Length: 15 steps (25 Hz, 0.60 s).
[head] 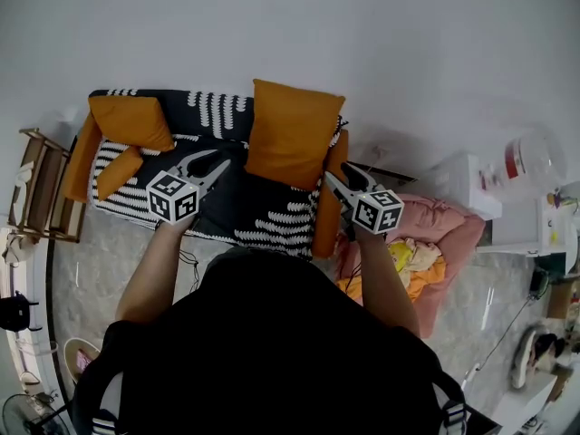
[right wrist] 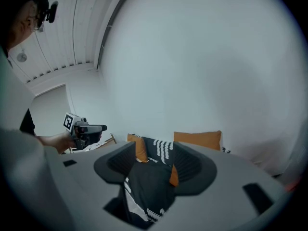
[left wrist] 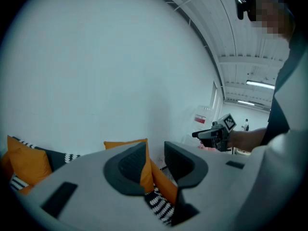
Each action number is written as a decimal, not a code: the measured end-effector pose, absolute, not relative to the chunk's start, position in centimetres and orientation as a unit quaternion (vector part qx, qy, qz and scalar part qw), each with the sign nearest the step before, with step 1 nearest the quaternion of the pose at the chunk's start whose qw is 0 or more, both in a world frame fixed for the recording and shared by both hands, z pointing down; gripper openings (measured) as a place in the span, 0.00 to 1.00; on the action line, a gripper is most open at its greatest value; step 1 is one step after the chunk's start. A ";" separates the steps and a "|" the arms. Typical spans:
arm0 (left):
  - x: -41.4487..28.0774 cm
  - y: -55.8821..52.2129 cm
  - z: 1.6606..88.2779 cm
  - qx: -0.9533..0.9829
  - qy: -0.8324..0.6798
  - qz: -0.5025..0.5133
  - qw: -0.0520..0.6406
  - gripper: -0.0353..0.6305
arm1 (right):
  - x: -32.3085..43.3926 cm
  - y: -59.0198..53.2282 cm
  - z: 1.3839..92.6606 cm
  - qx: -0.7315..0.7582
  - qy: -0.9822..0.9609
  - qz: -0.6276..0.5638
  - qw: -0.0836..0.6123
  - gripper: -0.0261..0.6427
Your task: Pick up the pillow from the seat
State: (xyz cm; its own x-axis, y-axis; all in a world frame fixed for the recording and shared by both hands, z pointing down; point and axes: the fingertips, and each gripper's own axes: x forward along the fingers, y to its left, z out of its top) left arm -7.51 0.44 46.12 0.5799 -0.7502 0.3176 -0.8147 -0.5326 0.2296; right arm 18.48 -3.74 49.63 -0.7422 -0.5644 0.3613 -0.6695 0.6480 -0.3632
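- Left tongs [head: 216,164] spread; the near edge of the orange pillow [head: 292,134] seems to sit between them, unpinched.
- That pillow stands on the sofa [head: 254,208] seat, leaning against the backrest.
- Right tongs [head: 339,176] spread, empty, just beside it.

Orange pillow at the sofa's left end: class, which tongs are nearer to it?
Left. The left tongs hover over the seat just right of the left-end pillow; the right tongs are beyond the big middle pillow, at the seat's right end.
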 end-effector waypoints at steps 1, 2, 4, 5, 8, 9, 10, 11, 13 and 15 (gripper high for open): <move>-7.6 0.3 46.1 0.871 -0.449 0.091 0.177 0.24 | 18.4 -3.9 49.6 0.342 -0.901 0.242 0.107 0.41; -7.7 0.1 46.0 0.871 -0.450 0.091 0.176 0.24 | 18.3 -4.1 49.5 0.343 -0.902 0.242 0.106 0.41; -8.1 -0.3 46.0 0.871 -0.450 0.090 0.175 0.24 | 18.0 -4.4 49.3 0.343 -0.902 0.240 0.106 0.41; -8.2 -0.5 46.0 0.871 -0.450 0.090 0.175 0.24 | 17.9 -4.6 49.3 0.344 -0.902 0.240 0.107 0.41; -8.6 -1.0 46.2 0.872 -0.447 0.088 0.178 0.25 | 17.9 -5.1 49.4 0.349 -0.899 0.239 0.112 0.41; -8.9 -1.2 46.2 0.873 -0.446 0.088 0.179 0.25 | 17.8 -5.4 49.4 0.350 -0.898 0.239 0.114 0.41; -9.2 -1.5 46.3 0.873 -0.445 0.088 0.180 0.25 | 17.7 -5.6 49.4 0.353 -0.898 0.238 0.116 0.41; -9.5 -1.8 46.4 0.873 -0.444 0.087 0.181 0.25 | 17.6 -5.9 49.4 0.355 -0.896 0.238 0.117 0.41; -10.0 -2.4 46.7 0.874 -0.441 0.087 0.185 0.25 | 17.4 -6.4 49.4 0.361 -0.894 0.240 0.118 0.41; -10.3 -3.2 46.9 0.875 -0.438 0.089 0.186 0.25 | 17.2 -7.0 49.4 0.365 -0.892 0.241 0.119 0.41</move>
